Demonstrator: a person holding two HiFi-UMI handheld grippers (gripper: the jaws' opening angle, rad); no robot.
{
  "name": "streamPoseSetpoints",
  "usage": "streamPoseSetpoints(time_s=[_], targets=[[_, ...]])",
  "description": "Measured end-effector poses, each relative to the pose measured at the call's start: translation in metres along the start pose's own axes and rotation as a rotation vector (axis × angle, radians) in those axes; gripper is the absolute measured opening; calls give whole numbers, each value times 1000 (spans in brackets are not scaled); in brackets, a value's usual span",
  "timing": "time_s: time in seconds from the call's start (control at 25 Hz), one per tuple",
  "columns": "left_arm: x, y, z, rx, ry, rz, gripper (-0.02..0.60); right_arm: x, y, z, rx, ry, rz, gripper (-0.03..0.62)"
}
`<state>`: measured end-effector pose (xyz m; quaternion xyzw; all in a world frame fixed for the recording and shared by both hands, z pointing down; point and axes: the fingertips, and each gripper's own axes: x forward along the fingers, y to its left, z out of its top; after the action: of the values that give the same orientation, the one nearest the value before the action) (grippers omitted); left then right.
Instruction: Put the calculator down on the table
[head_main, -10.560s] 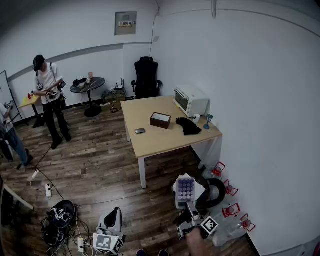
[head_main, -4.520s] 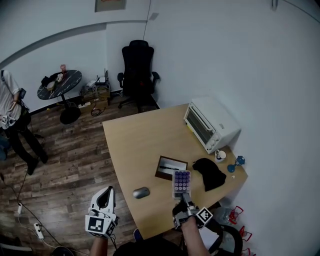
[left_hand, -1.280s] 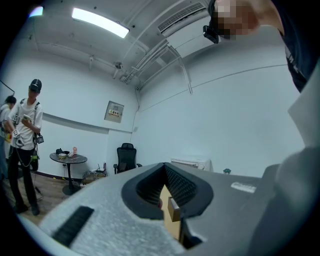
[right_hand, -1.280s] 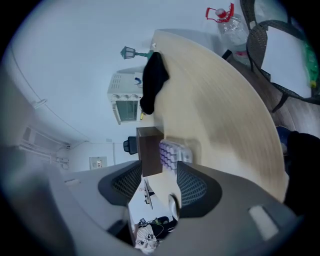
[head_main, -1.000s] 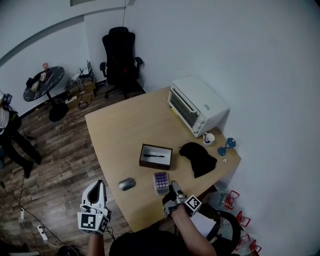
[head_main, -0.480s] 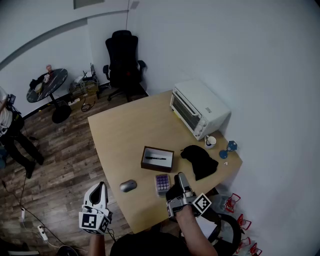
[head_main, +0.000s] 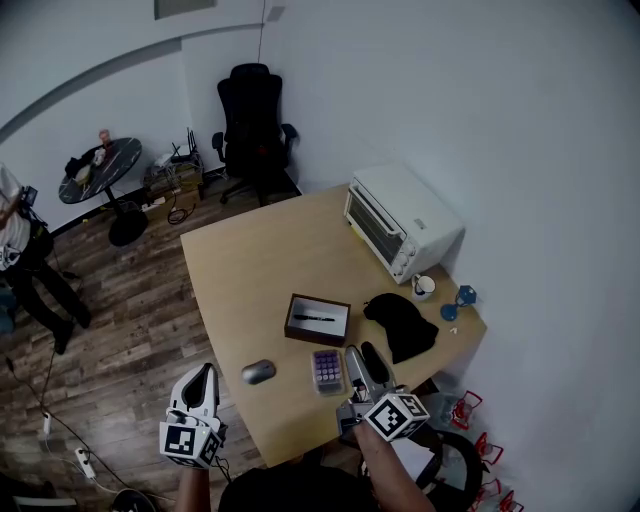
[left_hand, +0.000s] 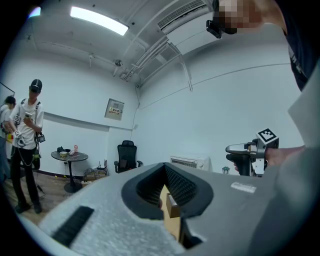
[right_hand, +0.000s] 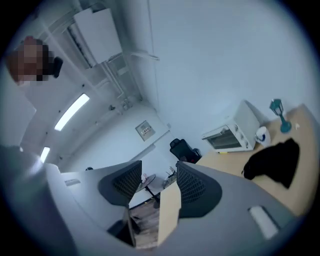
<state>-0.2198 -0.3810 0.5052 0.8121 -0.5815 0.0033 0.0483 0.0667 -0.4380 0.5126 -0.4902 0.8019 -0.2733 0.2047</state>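
— Two grippers and one calculator: which of them has it?

— Neither. The calculator (head_main: 327, 371) lies flat on the table (head_main: 260, 270) near its front edge, between the mouse (head_main: 257, 372) and the right gripper (head_main: 363, 362). It is just beside that gripper's nearer finger, though I cannot tell whether they touch. The right jaws stand wide apart with nothing between them.

— And the left?

— The left gripper (head_main: 204, 378) hangs off the table's front corner, its jaws drawn together on nothing.

— So which step is this?

— I judge the put-down done, with the calculator set on the table and let go. The next move is only to clear away. That calls for lifting the right gripper up and back with its jaws wide. That way the nearer finger won't nudge the calculator toward the mouse, and the other won't snag the black cloth (head_main: 400, 322).
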Motion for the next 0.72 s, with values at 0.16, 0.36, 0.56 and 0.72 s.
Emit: streamPoseSetpoints(time_s=[0.16,0.36,0.56,0.72], targets=[[-1,-1,0,1,-1,3,-3,2,14,-10,-347,128,-45,235],[-1,-3,0,-8,-4,-2,-3,-1,18,-22,-736,193,-116,235],[-1,-2,-2,-7,-1,5,-3,-1,24,-21,-829,178,-127,235],[1,-1,1,-5,-3,6,-3,-1,20,-23,-814,185,-129,235]])
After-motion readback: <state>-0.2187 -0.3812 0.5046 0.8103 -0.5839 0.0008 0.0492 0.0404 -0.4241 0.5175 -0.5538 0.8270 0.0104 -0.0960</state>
